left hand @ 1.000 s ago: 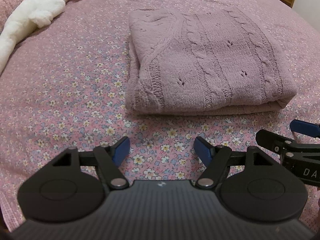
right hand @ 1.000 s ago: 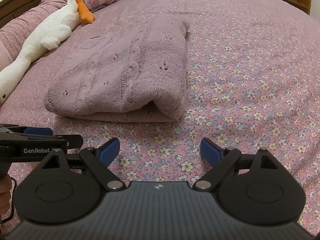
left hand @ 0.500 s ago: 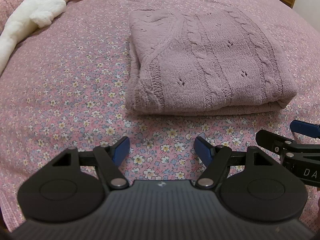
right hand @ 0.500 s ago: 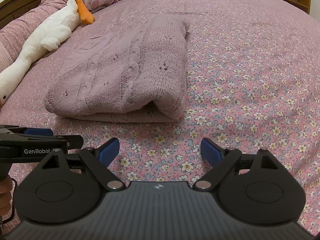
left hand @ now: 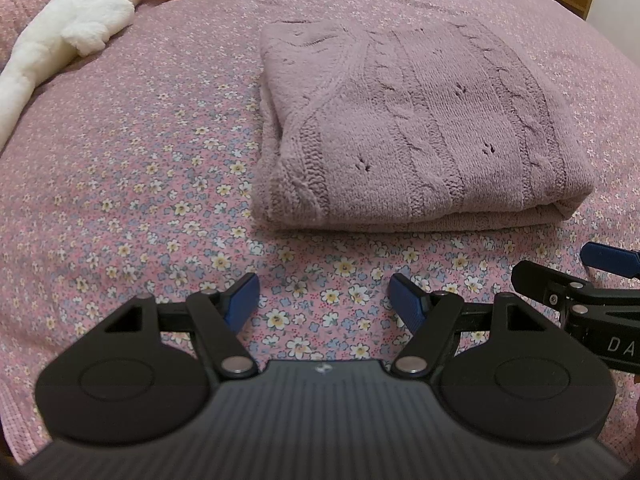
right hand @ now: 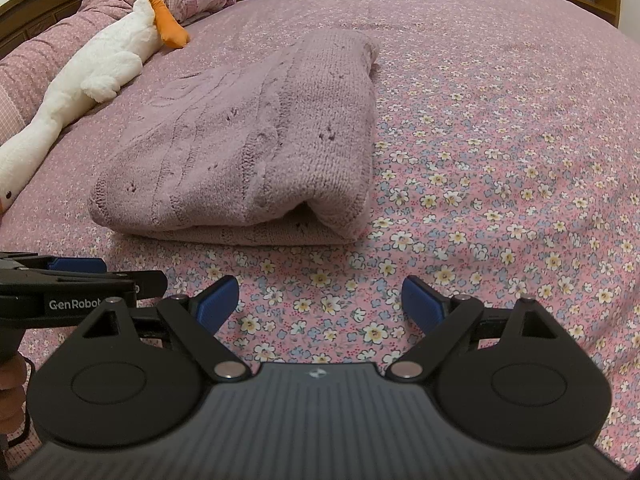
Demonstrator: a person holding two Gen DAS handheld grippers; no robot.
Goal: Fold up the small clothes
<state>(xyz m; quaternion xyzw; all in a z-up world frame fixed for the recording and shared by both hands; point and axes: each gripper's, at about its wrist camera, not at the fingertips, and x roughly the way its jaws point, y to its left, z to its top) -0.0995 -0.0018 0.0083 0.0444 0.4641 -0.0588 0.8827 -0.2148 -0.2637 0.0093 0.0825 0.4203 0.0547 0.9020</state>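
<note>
Covering both views, the bed point(left hand: 120, 160) wears a pink floral sheet, and the folded mauve sweater point(left hand: 420, 132) lies flat on its middle, ahead of both tools. A white goose toy point(right hand: 100, 68) with an orange beak stretches along the far left edge, well apart from the sweater. The left hand-held gripper point(left hand: 324, 300) and the right hand-held gripper point(right hand: 320, 304) hover side by side near the sweater's front fold, each released and grasping nothing

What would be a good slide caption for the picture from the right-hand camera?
Open right claw hovering over a floral bedspread, facing a folded mauve knit sweater, plush goose beyond.
</note>
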